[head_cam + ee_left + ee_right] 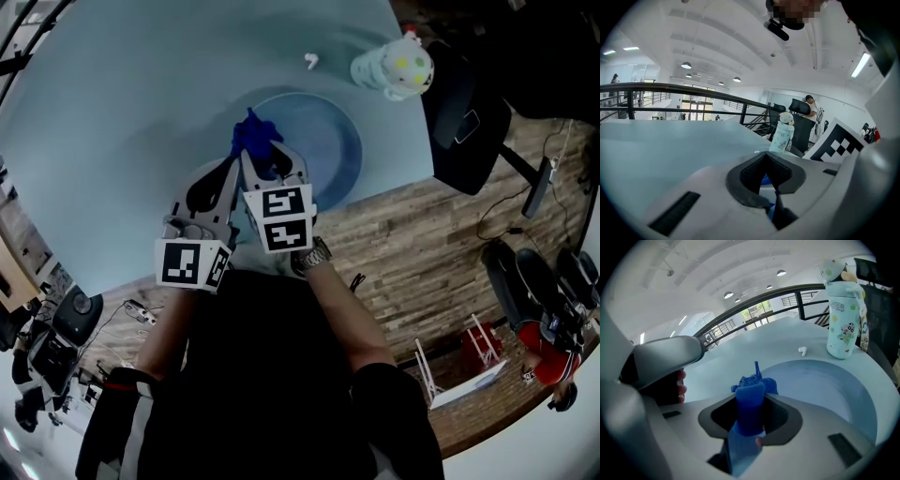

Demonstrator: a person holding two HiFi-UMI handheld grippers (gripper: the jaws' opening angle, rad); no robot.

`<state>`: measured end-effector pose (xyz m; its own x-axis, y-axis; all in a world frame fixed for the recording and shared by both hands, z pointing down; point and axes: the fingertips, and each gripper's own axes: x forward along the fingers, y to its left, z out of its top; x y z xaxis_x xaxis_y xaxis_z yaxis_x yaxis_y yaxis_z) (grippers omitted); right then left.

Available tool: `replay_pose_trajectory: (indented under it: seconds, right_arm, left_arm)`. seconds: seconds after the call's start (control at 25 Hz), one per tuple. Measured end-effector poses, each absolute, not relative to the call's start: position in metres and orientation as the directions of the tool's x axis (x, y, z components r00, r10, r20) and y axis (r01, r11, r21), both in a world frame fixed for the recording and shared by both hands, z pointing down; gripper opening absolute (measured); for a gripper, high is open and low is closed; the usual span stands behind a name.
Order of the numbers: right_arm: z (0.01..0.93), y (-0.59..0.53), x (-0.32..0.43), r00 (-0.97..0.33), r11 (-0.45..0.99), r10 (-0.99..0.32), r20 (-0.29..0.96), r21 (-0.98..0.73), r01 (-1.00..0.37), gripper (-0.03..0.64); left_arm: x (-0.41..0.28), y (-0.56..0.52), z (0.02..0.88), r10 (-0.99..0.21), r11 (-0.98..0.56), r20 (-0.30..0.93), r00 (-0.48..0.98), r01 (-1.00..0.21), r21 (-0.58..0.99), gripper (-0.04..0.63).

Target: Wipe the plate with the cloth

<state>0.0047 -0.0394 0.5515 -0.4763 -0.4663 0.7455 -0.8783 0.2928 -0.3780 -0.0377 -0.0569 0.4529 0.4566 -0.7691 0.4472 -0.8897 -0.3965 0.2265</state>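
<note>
Cloth (750, 401) clamped at near-left rim of plate (820, 385).
We record the left gripper (767, 159) just left of the plate's near rim, jaws closed together with nothing between them. Just beside it, the right gripper (251, 161) sits at the plate's near-left rim, jaws pinched on the bunched blue cloth, which stands up past the tips. We cannot tell whether cloth touches plate. A patterned bottle (843, 329) stands upright beyond the plate's far-right rim.
</note>
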Motion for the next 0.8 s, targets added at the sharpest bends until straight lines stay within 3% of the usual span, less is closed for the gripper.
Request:
replay_pose_trajectory:
  seconds: [0.8]
  right_arm:
    - [0.565, -0.049, 0.047, -0.384, 0.198, -0.473, 0.793, -0.329, -0.923, 0.120]
  left_arm:
    - [-0.030, -0.059, 0.450, -0.758, -0.416, 0.442, 0.479, -0.878, 0.238, 0.000]
